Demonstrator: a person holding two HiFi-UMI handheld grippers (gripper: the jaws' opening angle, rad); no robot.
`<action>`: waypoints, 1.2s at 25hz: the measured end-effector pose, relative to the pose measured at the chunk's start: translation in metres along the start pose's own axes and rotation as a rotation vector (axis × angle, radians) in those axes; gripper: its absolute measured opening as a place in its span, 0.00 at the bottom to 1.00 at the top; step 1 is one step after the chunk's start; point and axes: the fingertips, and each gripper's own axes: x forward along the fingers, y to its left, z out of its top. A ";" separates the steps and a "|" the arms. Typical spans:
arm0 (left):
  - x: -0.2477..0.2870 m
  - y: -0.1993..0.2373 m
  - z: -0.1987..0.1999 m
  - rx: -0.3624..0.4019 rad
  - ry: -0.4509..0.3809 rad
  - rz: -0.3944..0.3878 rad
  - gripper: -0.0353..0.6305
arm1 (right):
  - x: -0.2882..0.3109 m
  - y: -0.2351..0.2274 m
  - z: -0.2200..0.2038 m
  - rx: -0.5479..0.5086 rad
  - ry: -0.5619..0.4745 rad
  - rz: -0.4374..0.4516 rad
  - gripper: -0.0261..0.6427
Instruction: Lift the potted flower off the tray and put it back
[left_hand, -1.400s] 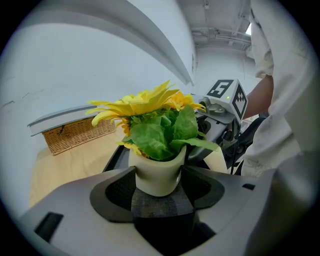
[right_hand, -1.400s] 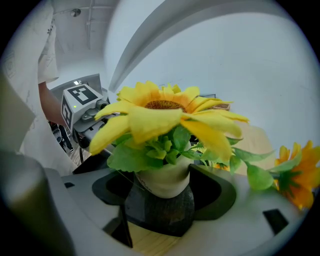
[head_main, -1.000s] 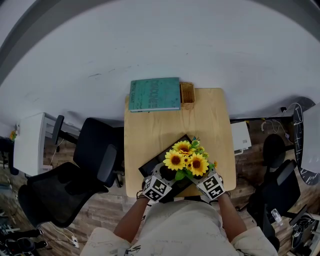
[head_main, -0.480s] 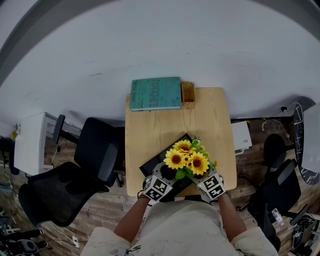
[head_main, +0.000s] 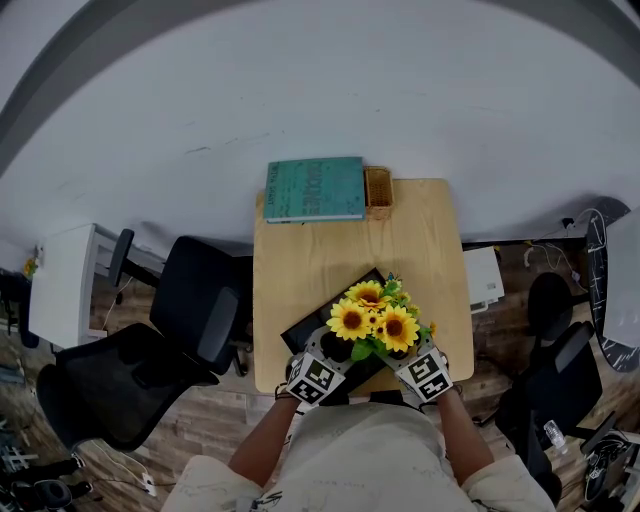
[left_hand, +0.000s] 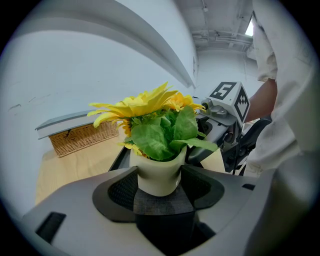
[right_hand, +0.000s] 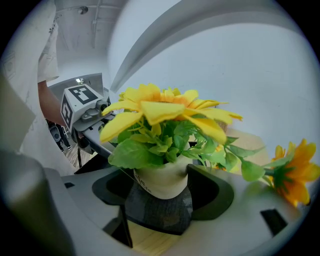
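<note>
left gripper (left_hand: 159, 181) fingers (left_hand: 121, 191) clenched on potted flower (left_hand: 165, 142) | right gripper (right_hand: 161, 182) grips the same pot from the opposite side | pot upright between both finger pairs, axis vertical, above near end of tray (head_main: 300, 330) on bench (head_main: 330, 240) | base-to-tray contact unseen | both hands equally near; next move likely straight vertical

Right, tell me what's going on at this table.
A person holds a tool in each hand. The left tool and the right tool are both closed on the white pot of the potted flower, one from each side. It is over the dark tray at the near edge of the wooden table; whether it is lifted off cannot be told.
</note>
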 end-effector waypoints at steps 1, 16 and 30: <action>-0.002 0.000 0.002 0.002 -0.005 0.004 0.46 | -0.001 0.001 0.003 -0.003 -0.002 0.000 0.55; -0.036 0.006 0.047 0.060 -0.103 0.063 0.46 | -0.033 0.003 0.053 -0.097 -0.101 -0.053 0.55; -0.080 0.017 0.113 0.123 -0.235 0.140 0.46 | -0.073 0.000 0.122 -0.196 -0.236 -0.101 0.55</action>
